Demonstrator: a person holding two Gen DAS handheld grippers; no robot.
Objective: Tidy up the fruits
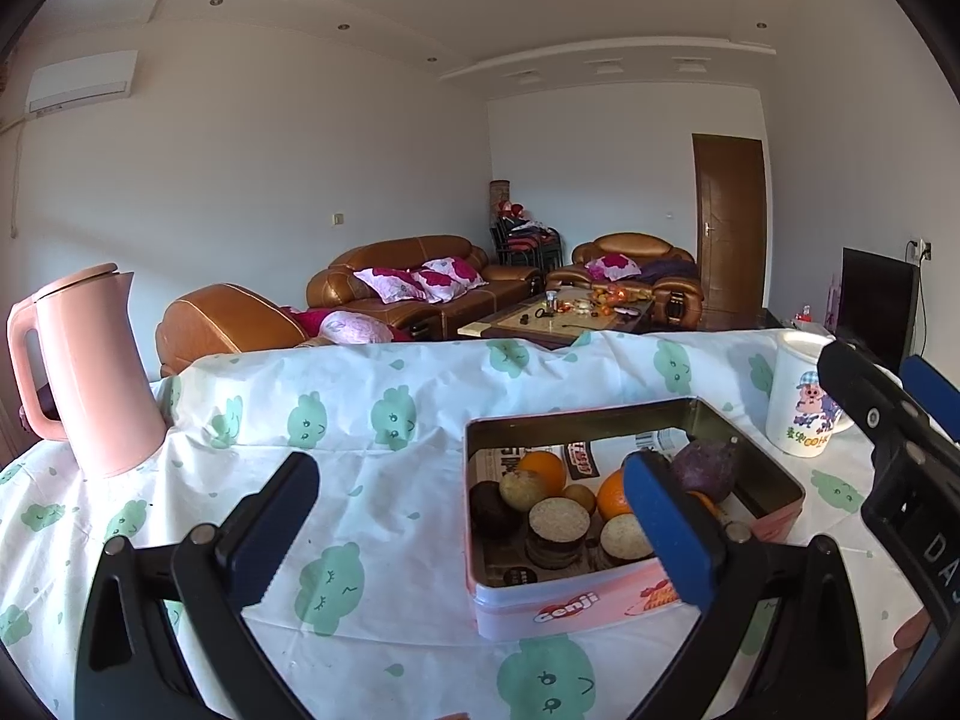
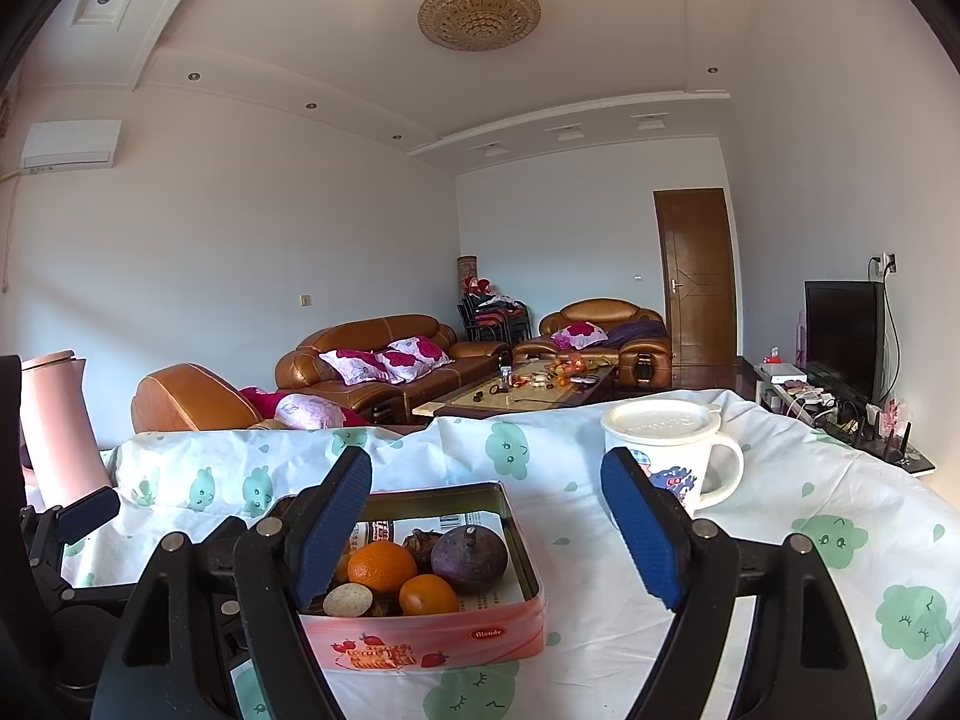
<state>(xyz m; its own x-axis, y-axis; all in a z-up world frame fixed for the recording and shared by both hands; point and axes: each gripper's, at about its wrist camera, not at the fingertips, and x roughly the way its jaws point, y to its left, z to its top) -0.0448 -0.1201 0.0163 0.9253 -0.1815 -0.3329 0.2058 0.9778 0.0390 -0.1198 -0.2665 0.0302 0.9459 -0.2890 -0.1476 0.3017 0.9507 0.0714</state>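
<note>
Right wrist: tin (image 2: 528,546) rim sits between spread tongs (image 2: 486,534).

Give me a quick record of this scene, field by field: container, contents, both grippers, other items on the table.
container: pink tin, open, on the tablecloth
contents: oranges, a purple fruit, several brown round fruits
left hand-held gripper: open, empty
right hand-held gripper: open, empty
other items: lidded mug, pink kettle

- Bare cloth (image 1: 384,516) lay open at nine o'clock of the tin (image 1: 600,606).
- Kettle (image 1: 90,372) blocked ten o'clock.
- Mug (image 2: 666,456) blocked two o'clock.
</note>
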